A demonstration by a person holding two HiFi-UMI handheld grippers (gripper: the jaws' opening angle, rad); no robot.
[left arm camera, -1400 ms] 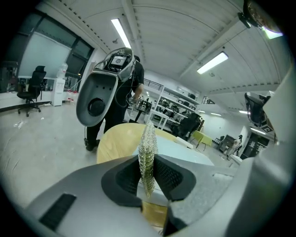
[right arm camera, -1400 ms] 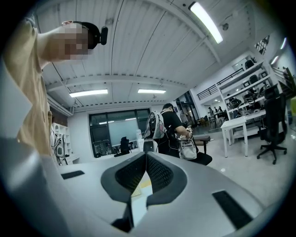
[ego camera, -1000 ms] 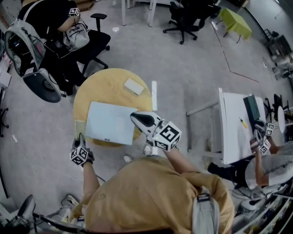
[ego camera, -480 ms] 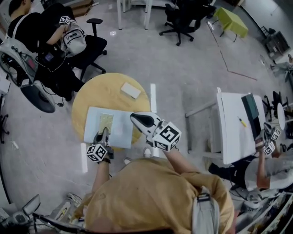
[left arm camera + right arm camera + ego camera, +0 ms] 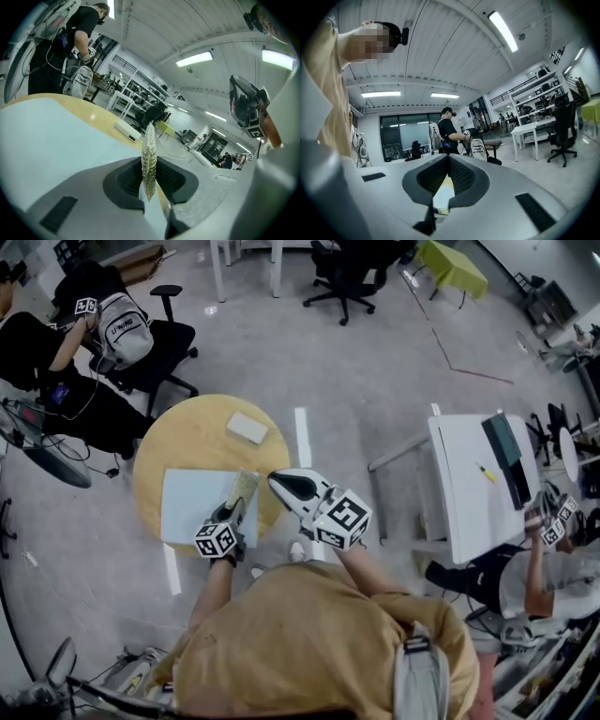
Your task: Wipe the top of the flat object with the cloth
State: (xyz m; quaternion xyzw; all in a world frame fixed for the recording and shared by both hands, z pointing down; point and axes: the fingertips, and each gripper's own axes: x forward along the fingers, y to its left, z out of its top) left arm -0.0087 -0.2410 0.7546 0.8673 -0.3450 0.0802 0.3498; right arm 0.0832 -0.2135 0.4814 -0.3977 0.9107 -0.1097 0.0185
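The flat board (image 5: 192, 507) lies on the round table (image 5: 187, 432), stretching leftward from the cloth (image 5: 245, 487) at its right edge. My left claw (image 5: 232, 512) is clamped on that cloth; my right claw (image 5: 279, 482) hovers just beside it, closed and empty.

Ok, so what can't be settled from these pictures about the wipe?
- Whether the cloth presses on the flat board: too small in the head view. The left gripper view shows it edge-on, its lower end between the fingers.
- Part of the board's near edge: covered by the left gripper in the head view.
- What the small white block is: too small.
- Part of the table rim: behind the right gripper in the head view.
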